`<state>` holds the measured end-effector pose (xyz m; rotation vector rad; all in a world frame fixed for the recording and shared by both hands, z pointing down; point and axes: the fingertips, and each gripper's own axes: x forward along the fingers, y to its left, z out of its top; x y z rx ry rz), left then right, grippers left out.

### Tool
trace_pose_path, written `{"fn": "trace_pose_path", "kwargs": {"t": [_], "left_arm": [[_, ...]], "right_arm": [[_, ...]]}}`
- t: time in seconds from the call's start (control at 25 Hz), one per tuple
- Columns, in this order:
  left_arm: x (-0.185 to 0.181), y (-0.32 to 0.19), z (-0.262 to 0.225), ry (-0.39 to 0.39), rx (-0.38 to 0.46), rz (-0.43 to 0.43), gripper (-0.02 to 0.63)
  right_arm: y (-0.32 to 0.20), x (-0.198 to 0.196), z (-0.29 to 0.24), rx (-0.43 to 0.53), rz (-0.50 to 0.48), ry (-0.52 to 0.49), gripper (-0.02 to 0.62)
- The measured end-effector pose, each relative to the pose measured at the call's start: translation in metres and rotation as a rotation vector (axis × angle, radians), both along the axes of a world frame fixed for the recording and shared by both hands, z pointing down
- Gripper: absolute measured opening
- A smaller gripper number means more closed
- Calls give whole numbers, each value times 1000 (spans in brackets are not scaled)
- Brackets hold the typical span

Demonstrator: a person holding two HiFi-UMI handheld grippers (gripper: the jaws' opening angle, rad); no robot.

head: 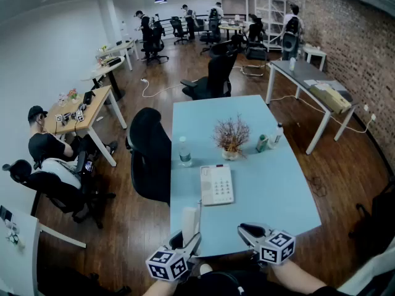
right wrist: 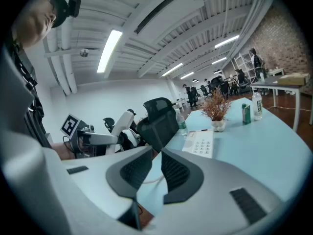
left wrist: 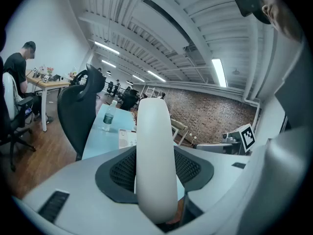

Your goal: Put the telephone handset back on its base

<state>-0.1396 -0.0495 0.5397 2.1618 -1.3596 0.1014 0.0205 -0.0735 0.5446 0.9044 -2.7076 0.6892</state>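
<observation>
The white telephone handset [head: 189, 217] stands upright between the jaws of my left gripper [head: 188, 234], above the near edge of the blue table [head: 271, 196]. In the left gripper view the handset [left wrist: 155, 146] fills the gap and both pads press on its sides. The telephone base [head: 216, 184], white with a keypad, lies flat on the table just beyond the handset and slightly to its right; its cradle side is bare. My right gripper [head: 250, 232] hovers over the near table edge right of the handset, its jaws slightly parted with nothing between them [right wrist: 151, 170]. The right gripper view shows the base [right wrist: 199, 143] ahead.
Past the base stand a water bottle [head: 184, 152], a vase of dried twigs [head: 231, 137], a green carton [head: 262, 143] and a small bottle [head: 278, 134]. A black office chair [head: 151, 153] is against the table's left side. People sit at desks far left.
</observation>
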Motion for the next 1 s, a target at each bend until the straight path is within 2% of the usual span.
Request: {"fn": "trace_pose_path", "kwargs": {"t": [0.2, 0.4, 0.48, 1.0], "left_arm": [[8, -1, 2, -15, -10, 18, 210], [1, -7, 2, 0, -19, -23, 210], [-1, -8, 2, 11, -17, -28, 210], [7, -6, 4, -15, -22, 28, 210]], "right_arm": [[2, 1, 0, 9, -16, -3, 63], [-1, 3, -1, -10, 4, -12, 63], [-3, 4, -2, -21, 7, -17, 44], [1, 6, 0, -17, 42, -36, 14]]}}
